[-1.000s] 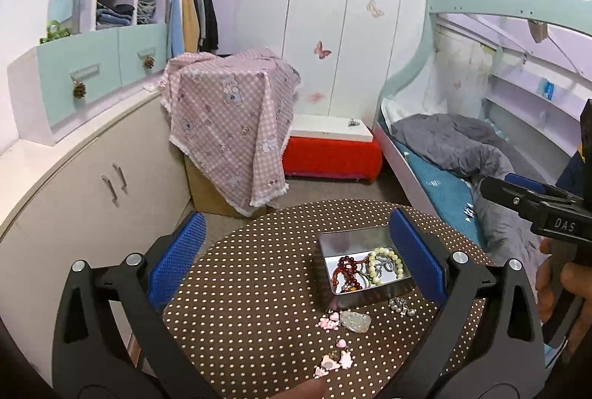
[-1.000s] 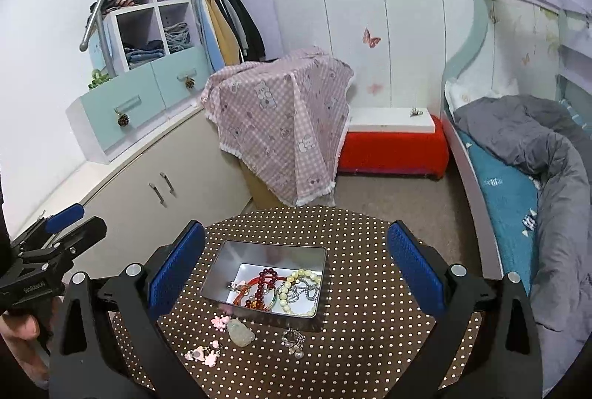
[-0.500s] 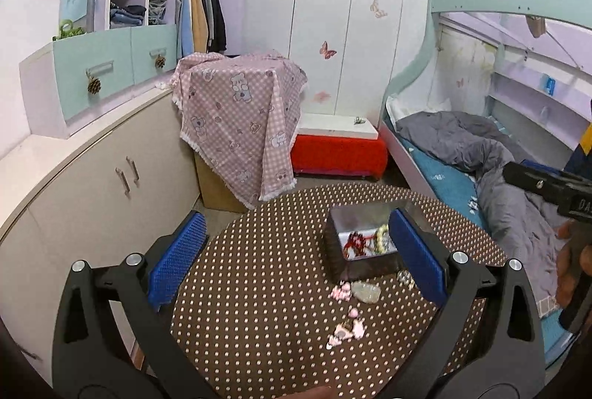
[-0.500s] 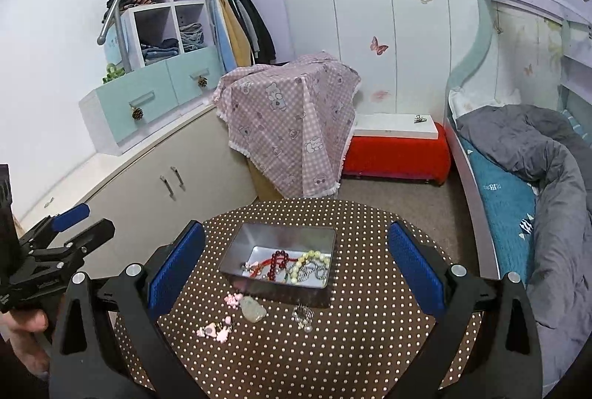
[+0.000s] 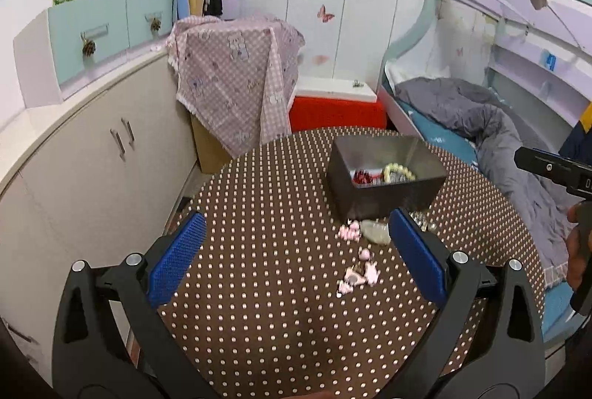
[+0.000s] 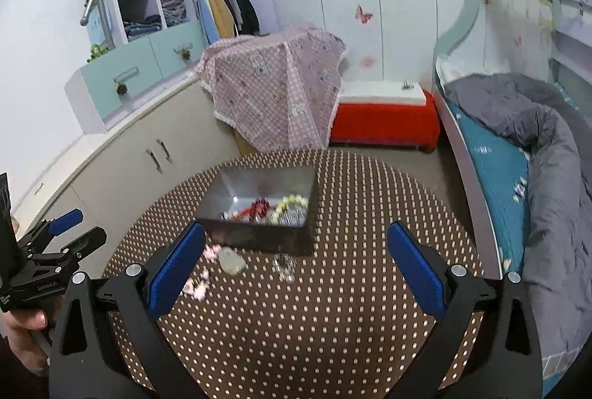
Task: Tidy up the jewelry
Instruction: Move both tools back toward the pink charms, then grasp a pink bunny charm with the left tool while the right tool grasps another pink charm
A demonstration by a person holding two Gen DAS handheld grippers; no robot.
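Left wrist view: left gripper (image 5: pixel 296 251) jaws spread wide, empty, above brown polka-dot round counter (image 5: pixel 259 306); grey metal box (image 5: pixel 384 192) ahead, beads inside; loose pink pieces (image 5: pixel 357 275) and clear stone (image 5: pixel 375 230) before it, probably awaiting pickup.

Right wrist view: right gripper (image 6: pixel 296 262) likewise released, empty, facing box; small silver trinket (image 6: pixel 284 266) outside.

a home bedroom: bunk bed (image 5: pixel 481 118), open wardrobe (image 6: pixel 222 7), butterfly wall stickers (image 6: pixel 363 14).
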